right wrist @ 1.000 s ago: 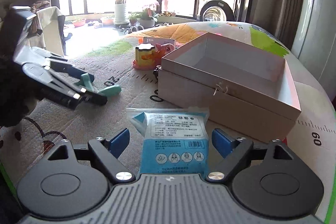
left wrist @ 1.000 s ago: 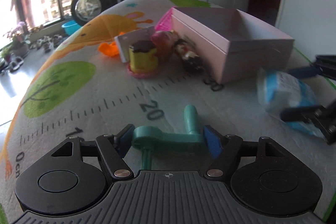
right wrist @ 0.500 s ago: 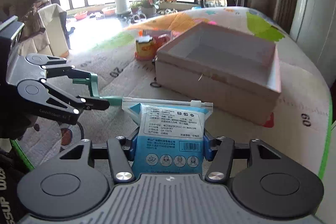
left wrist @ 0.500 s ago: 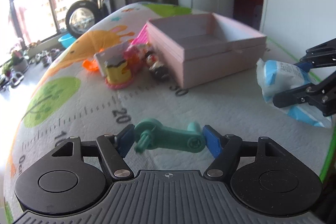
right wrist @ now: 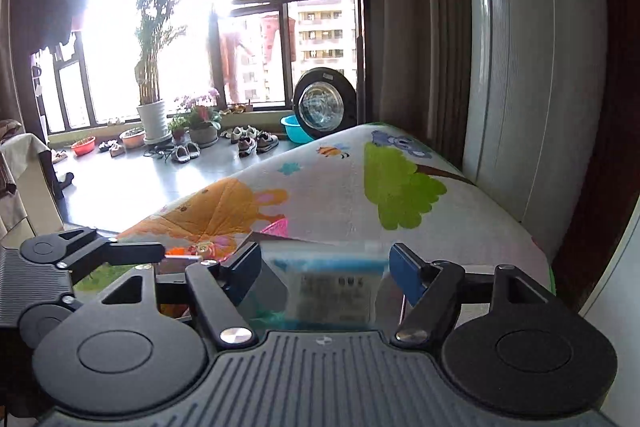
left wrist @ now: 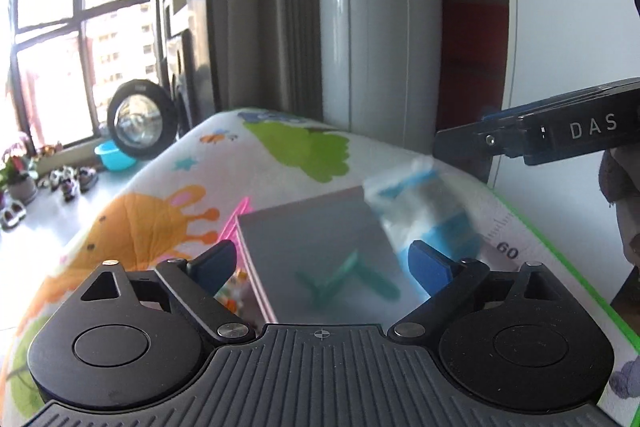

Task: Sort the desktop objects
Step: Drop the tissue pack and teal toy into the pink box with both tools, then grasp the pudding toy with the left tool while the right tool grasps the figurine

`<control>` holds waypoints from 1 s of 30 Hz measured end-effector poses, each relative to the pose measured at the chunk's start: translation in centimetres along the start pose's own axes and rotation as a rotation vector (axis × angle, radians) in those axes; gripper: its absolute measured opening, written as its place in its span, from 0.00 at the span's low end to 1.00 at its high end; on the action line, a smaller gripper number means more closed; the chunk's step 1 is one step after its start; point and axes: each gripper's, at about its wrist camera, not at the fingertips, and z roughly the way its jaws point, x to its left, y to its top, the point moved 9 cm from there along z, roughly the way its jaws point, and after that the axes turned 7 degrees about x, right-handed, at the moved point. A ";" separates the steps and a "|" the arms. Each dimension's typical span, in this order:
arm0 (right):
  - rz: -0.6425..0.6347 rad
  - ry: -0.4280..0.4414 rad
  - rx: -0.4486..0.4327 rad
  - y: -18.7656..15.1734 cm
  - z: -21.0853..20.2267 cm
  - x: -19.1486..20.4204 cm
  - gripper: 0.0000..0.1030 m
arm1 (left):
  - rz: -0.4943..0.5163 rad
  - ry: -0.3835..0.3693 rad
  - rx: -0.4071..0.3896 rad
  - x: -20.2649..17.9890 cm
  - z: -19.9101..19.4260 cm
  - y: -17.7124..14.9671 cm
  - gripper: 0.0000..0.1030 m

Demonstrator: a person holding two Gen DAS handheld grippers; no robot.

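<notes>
- Your left gripper [left wrist: 320,265] sits low in the centre of its frame, jaws opening wide; the blue pads [left wrist: 214,263] touch nothing.
- The teal plastic crank-shaped piece [left wrist: 346,283] shows blurred between them, clear of both pads, over the open pink cardboard box [left wrist: 312,227].
- Your right gripper [right wrist: 324,269] sits low in the centre of its frame, jaws opening; its pads press on nothing.
- The blue-and-white plastic packet [right wrist: 336,291] appears blurred between those jaws, above the box interior; in the left view it is at centre right, by the box's right edge.
- The box rests on the cartoon-printed play mat [right wrist: 340,187].
</notes>
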 end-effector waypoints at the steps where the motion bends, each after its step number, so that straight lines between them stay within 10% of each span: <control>1: -0.011 -0.010 0.010 -0.6 0.4 -0.2 0.71 | -0.012 0.017 0.012 0.8 -0.3 -1.1 0.95; 11: 0.071 -0.106 0.216 -9.4 5.0 -1.2 0.77 | -0.213 0.161 0.160 9.4 -1.7 -10.8 0.97; 23: 0.006 -0.168 0.153 -7.5 7.3 0.3 0.84 | -0.222 0.217 0.122 11.3 2.0 -8.4 0.96; 30: -0.125 -0.049 0.066 -3.8 3.7 5.8 0.84 | -0.204 0.171 0.131 11.5 3.9 -7.7 0.52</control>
